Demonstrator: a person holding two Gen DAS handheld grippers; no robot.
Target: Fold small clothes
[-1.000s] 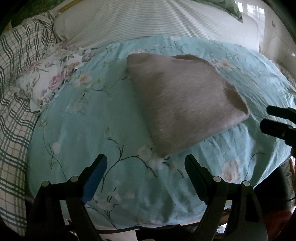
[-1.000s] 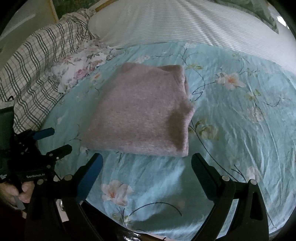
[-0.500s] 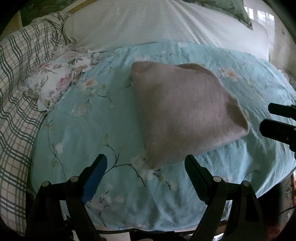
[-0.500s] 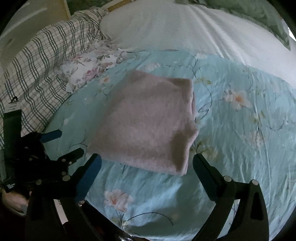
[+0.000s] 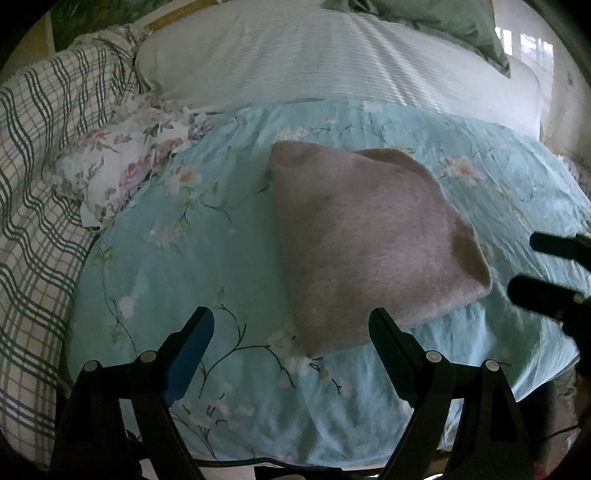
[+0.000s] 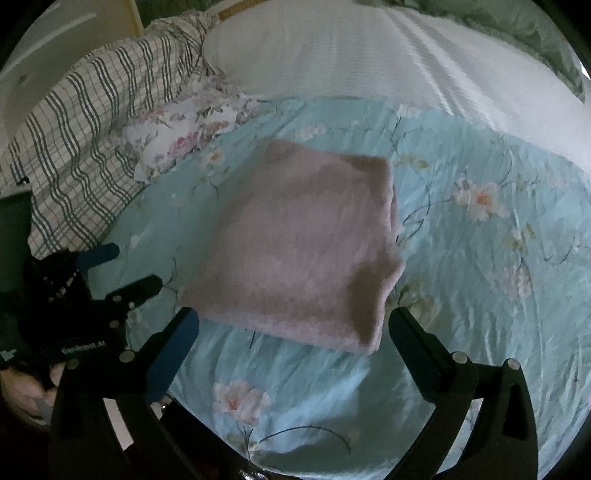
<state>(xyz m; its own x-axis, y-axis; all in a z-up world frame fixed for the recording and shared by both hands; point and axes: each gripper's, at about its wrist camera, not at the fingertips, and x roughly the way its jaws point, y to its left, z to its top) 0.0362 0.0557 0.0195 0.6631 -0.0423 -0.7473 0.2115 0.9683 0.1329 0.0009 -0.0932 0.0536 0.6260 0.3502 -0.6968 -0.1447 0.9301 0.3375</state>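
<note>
A pinkish-grey fuzzy garment [image 5: 365,240] lies folded into a flat rectangle on the light blue floral sheet [image 5: 177,266]. It also shows in the right wrist view [image 6: 306,243]. My left gripper [image 5: 291,328] is open and empty, held just short of the garment's near corner. My right gripper [image 6: 293,328] is open and empty, held just short of the garment's near edge. The right gripper's fingers [image 5: 550,273] show at the right edge of the left wrist view. The left gripper [image 6: 122,269] shows open at the left of the right wrist view.
A white floral cloth [image 5: 122,170] lies crumpled at the sheet's left side. A green-checked blanket [image 5: 33,192] lies further left. A white striped cover [image 5: 332,59] spreads behind, with a green pillow [image 5: 443,22] at the back right.
Both grippers have pulled back from the folded garment towards the near edge of the bed. Both stay open and empty. The garment has not moved.
</note>
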